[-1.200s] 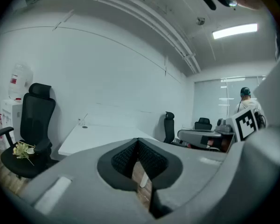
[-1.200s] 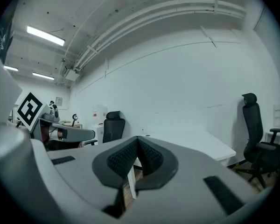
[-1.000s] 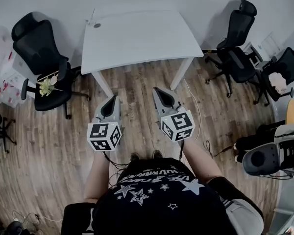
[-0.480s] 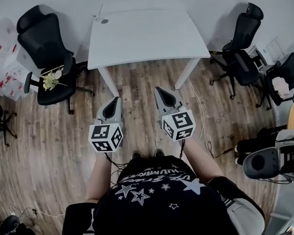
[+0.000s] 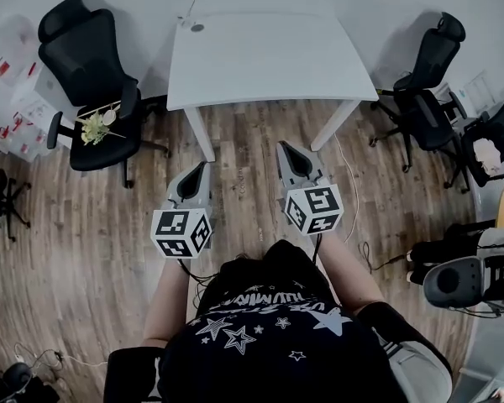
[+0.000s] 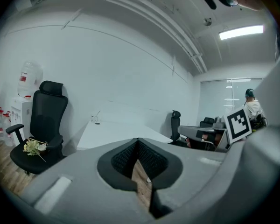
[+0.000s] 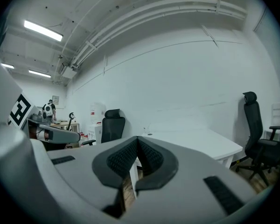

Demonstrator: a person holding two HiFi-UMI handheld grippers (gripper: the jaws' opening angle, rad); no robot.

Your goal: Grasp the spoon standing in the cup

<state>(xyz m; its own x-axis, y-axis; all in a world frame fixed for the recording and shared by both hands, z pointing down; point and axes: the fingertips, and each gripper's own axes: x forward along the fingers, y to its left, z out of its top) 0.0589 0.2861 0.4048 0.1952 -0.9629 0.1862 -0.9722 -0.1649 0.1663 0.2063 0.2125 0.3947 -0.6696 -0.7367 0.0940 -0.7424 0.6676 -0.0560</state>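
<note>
Inventory, all placed from the table.

1. Table point(image 5: 269, 57): flat, matte white top with rounded corners and slanted white legs.
2. Cup point(image 5: 197, 27): small, round and dark, on the table's far left corner.
3. Spoon point(image 5: 191, 10): a thin pale stem standing in the cup and leaning away from the table's middle. It is too small for me to make out its bowl.
4. My left gripper point(image 5: 202, 167): grey moulded shell, black ribbed pads and a cube of square black-and-white markers at the rear. Its jaws are pressed together tip to tip. It hangs on the table's near side, well apart from the cup.
5. My right gripper point(image 5: 282, 146): same build, with its pads closed against each other. It hangs before the table's near edge.
6. Floor point(image 5: 109, 217): wood-grain planks under and around the table.
7. Office chair point(image 5: 88, 65): black and high-backed, left of the table, with pale flowers point(image 5: 95, 127) on its seat.
8. Second black chair point(image 5: 428, 74): right of the table.
</note>
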